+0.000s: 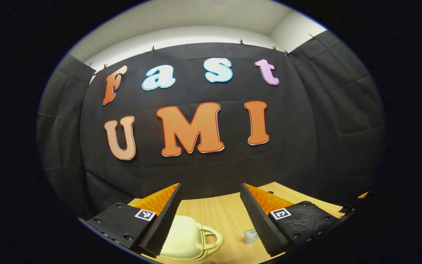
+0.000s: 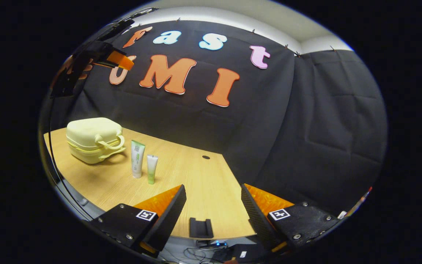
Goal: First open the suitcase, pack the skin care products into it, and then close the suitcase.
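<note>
Cream-coloured suitcase [image 2: 93, 139], closed, is sitting flat near the far left end of the wooden tabletop [image 2: 196, 183] in the right gripper view, its loop handle facing the tubes. Just beside it, two skin care products are standing upright and slightly apart: a taller tube [image 2: 137, 158] and a shorter tube [image 2: 152, 168]. Packing is not yet begun, judging by the shut lid. Risks: the upright tubes are looking easy to topple should a gripper brush them while reaching for the lid; the light case is likely to slide on the smooth wood if prised from one side alone. Left gripper [image 1: 211, 216] is hovering above the suitcase, jaws standing wide apart, gripping nothing and touching nothing, with the case's handle and one tube's top showing between them. Right gripper [image 2: 213, 216] is hanging over the tabletop's near edge, well apart from the case, jaws likewise spread wide and empty. A small dark hole [image 2: 206, 157] is marking the wood mid-tabletop.
</note>
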The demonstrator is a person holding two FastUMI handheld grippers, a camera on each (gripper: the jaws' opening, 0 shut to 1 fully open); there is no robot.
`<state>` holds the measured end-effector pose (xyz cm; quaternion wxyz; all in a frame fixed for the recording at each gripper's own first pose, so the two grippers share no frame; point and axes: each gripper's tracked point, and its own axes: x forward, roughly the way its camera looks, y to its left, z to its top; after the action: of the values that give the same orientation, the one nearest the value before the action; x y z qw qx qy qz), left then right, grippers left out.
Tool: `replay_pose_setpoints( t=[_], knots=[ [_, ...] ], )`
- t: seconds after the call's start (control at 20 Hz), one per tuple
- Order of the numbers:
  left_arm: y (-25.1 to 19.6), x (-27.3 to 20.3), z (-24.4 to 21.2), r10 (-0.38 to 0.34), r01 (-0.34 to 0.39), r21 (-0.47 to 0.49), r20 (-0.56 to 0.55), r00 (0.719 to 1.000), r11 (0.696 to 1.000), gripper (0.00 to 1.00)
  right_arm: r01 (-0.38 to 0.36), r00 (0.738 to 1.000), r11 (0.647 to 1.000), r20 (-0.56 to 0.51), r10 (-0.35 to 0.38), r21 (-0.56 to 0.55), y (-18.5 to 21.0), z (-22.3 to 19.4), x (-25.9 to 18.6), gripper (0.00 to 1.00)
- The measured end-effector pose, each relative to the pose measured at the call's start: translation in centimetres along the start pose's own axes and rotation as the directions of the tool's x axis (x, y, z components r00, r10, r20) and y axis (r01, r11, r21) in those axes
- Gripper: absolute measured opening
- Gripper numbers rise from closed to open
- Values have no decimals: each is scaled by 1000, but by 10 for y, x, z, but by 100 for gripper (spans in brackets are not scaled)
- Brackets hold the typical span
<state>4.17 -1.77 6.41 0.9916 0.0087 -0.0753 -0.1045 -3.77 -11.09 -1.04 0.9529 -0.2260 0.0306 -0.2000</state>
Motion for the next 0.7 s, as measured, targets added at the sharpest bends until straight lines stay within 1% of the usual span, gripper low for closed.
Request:
replay_pose_setpoints(
  t=[0.05,0.1,0.15,0.2,0.3,0.35,0.4,0.45,0.5,0.55,0.65,0.7],
  knots=[
    [4,-1,4,11,-11,-7,7,1000,1000,100,-34,999,999,18,33,33,8,16,1,95],
    [7,-3,4,20,-20,-17,11,1000,1000,98,-69,997,996,36,67,60,20,30,2,96],
    [8,-4,4,20,-19,-26,13,1000,999,100,-100,994,992,54,96,75,33,42,5,96],
    [8,-6,1,16,-16,-29,13,1000,999,98,-126,990,989,69,121,80,45,52,10,95],
    [5,-12,-8,1,-1,-29,4,1000,1000,97,-169,983,979,90,160,113,63,72,19,95],
    [5,-15,-13,-4,4,-35,-3,1000,999,100,-184,980,975,98,172,128,69,80,24,95],
    [6,-16,-17,-7,7,-37,-7,1000,999,98,-188,979,973,101,175,134,72,86,29,96],
    [9,-16,-19,-7,7,-40,-4,1000,999,100,-188,979,973,106,174,134,73,90,35,96],
    [11,-15,-21,-7,7,-40,-4,1000,999,100,-187,979,974,106,174,129,75,95,39,95],
    [15,-15,-24,-4,4,-41,-6,1000,999,98,-186,979,975,105,173,123,77,98,44,95],
    [22,-15,-32,-1,1,-49,-13,1000,999,98,-185,979,976,109,172,119,81,106,52,95],
    [25,-15,-36,-3,3,-45,-18,1000,999,100,-183,980,976,106,170,117,84,109,57,95]
  ],
)
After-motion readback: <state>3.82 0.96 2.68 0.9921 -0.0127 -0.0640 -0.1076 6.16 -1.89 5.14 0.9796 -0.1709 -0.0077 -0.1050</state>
